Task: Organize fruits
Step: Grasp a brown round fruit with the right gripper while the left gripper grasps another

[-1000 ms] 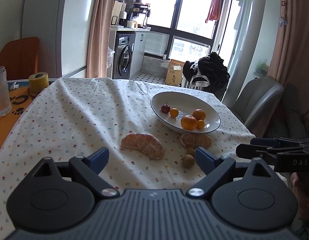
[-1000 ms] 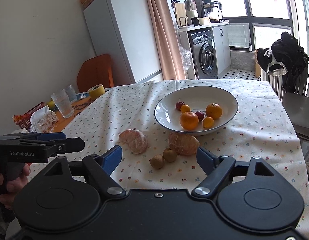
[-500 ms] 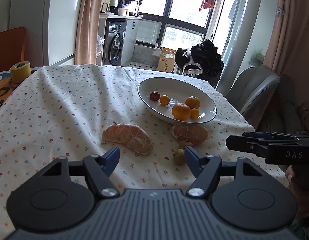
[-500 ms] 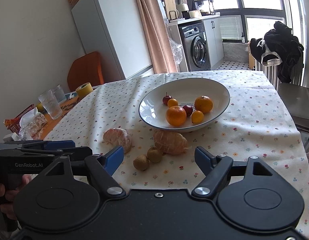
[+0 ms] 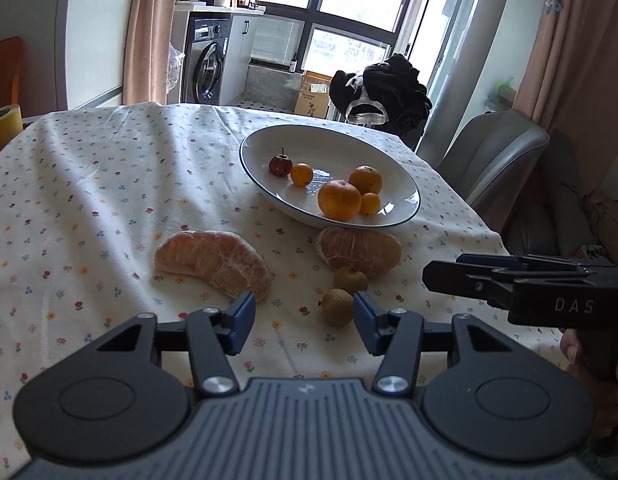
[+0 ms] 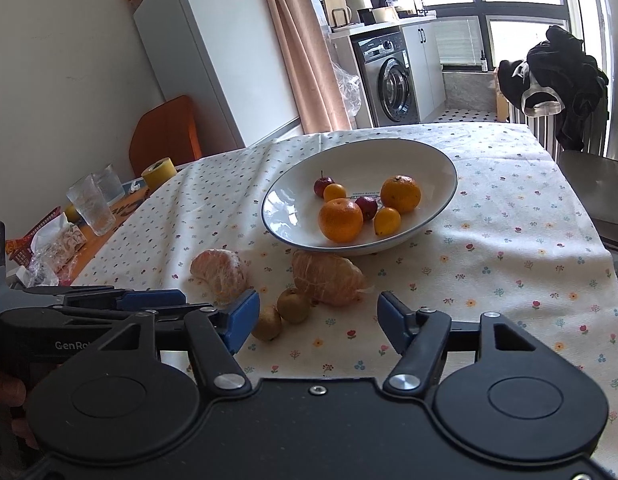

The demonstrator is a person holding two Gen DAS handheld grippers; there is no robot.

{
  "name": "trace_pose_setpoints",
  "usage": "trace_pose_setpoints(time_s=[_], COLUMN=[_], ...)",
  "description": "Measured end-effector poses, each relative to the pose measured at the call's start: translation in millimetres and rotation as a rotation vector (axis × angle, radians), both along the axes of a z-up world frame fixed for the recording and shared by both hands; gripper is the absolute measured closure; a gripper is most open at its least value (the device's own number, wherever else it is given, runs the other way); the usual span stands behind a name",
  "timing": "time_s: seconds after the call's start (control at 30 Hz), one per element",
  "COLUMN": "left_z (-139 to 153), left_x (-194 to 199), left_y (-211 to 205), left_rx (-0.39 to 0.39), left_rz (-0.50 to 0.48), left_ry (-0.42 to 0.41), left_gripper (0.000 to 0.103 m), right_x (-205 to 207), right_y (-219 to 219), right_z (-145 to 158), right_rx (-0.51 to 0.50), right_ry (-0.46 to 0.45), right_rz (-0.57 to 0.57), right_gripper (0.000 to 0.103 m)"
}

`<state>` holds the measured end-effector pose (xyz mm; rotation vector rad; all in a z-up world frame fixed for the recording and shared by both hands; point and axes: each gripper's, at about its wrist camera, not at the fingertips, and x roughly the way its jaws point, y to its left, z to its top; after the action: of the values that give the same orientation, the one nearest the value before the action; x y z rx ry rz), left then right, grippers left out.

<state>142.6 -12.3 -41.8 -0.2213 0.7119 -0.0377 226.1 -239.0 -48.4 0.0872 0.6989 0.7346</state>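
Peeled citrus is soft and damp: one half (image 5: 213, 264) and another (image 5: 359, 250) lie near the table's (image 5: 89, 184) front edge, just before the bowl (image 5: 389, 160). Both my left gripper (image 5: 301, 320) and right gripper (image 6: 317, 316) hang released, empty. I'd pinch across each half's thick middle, gently, lest the segments split.

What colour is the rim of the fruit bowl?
The white ceramic bowl has a thin dark blue rim line, clearest in the right wrist view.
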Motion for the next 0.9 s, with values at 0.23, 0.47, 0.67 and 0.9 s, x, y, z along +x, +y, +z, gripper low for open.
trace_pose_setpoints(time_s=[0.23, 0.47, 0.67, 0.9], left_z=[-12.5, -24.0, -28.7, -18.6], left_x=[16.4, 28.5, 35.4, 28.3], left_y=[-2.7, -8.1, -13.3, -0.2], left_rx=[-0.019, -0.058, -0.099, -0.11], left_rz=[-0.018, -0.06, -0.104, -0.072], left_ry=[0.035, 0.052, 0.049, 0.017], left_gripper=[0.057, 0.065, 0.079, 0.08], right_x=[11.3, 17.5, 20.5, 22.9], right_y=[3.6, 10.5, 15.6, 28.3], right_z=[-13.0, -20.6, -24.4, -28.1], right_rx=[-0.007, -0.012, -0.006, 0.004], right_ry=[0.042, 0.073, 0.098, 0.118], right_rz=[0.012, 0.035, 0.051, 0.085], right_gripper=[0.048, 0.058, 0.068, 0.071])
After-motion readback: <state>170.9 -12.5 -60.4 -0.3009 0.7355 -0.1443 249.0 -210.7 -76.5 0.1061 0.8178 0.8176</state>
